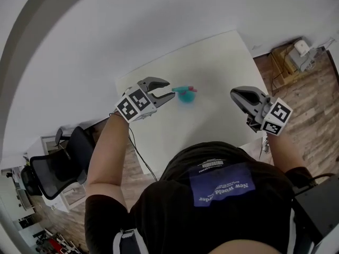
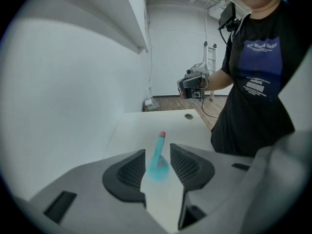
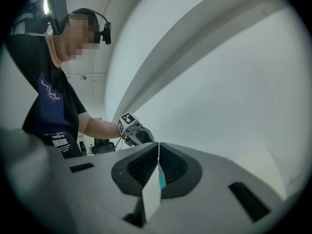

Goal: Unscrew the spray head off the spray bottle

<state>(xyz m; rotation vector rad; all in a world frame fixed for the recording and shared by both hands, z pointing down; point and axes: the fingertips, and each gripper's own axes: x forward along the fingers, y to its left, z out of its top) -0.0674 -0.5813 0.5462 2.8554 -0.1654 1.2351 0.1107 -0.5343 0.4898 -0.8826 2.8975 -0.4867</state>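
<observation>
Left gripper (image 1: 168, 91) has jaws apart and empty, right gripper (image 1: 233, 94) is squeezed closed on nothing, and the teal spray bottle (image 1: 185, 94) sits on the table (image 1: 212, 62) at 3 o'clock from the left one.

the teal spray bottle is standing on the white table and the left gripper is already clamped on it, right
Not clamped. In the left gripper view the left gripper has its jaws apart, the teal spray bottle just ahead of them, untouched. It does stand on the white table.
</observation>
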